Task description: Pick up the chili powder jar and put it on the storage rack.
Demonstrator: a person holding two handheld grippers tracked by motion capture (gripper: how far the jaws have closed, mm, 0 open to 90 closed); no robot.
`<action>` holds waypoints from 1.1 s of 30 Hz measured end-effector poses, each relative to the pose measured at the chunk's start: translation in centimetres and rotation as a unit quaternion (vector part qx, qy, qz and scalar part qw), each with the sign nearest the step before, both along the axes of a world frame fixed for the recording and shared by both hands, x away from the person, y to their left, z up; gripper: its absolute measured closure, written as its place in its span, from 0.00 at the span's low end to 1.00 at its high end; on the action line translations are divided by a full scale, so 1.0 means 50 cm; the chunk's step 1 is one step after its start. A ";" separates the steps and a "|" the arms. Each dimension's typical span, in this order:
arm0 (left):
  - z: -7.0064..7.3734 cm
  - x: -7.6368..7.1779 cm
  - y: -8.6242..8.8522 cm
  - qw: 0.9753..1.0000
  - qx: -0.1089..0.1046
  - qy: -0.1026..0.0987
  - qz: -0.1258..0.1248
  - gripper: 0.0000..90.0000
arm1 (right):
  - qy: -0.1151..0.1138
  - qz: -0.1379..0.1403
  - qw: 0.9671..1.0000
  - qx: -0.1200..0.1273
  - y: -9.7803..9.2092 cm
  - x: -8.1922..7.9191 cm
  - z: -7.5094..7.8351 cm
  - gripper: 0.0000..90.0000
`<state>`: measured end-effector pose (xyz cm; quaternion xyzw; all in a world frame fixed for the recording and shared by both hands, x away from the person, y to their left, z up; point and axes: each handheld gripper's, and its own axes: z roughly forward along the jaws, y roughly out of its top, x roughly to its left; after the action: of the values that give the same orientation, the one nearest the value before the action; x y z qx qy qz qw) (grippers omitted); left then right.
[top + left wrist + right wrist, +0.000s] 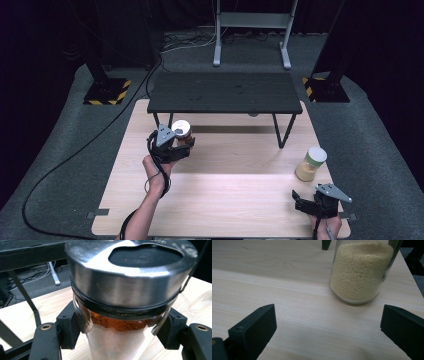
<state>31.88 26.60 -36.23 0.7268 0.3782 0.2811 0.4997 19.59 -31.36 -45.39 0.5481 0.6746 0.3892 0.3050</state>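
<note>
From the high view, a pale wooden table (225, 200) carries a small black shelf (225, 92) at its far edge. The person's left forearm reaches up from the bottom edge toward the middle left of the table. The left gripper (181, 146) is clenched around a glass jar of reddish-brown powder (182, 131) with a metal lid, just in front of the shelf's left legs. The right gripper (300, 199) sits low at the near right corner, hand barely in frame, jaws spread and holding nothing. A second jar, filled with pale yellow grains (311, 164), stands upright near it, closer to the shelf.

In the left gripper view, both black jaws press against the glass just below the steel lid (130, 272).

In the right gripper view, the jaws stand wide apart over bare wood, the grain jar ahead between them, untouched.
</note>
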 end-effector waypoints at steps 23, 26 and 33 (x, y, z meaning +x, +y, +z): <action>0.031 0.017 -0.023 0.999 0.011 0.005 -0.030 0.35 | 0.003 0.002 1.000 -0.004 0.002 0.003 0.002 0.00; 0.035 0.019 -0.026 0.999 0.012 0.004 -0.033 0.35 | 0.004 0.002 1.000 -0.006 0.003 0.003 0.002 0.00; 0.043 0.026 -0.033 0.999 0.017 0.003 -0.041 0.35 | 0.004 0.003 1.000 -0.005 0.002 0.004 0.002 0.00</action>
<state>33.19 24.95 -34.09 0.7508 0.3451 0.2646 0.4972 19.77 -31.26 -45.28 0.5459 0.6797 0.3843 0.3037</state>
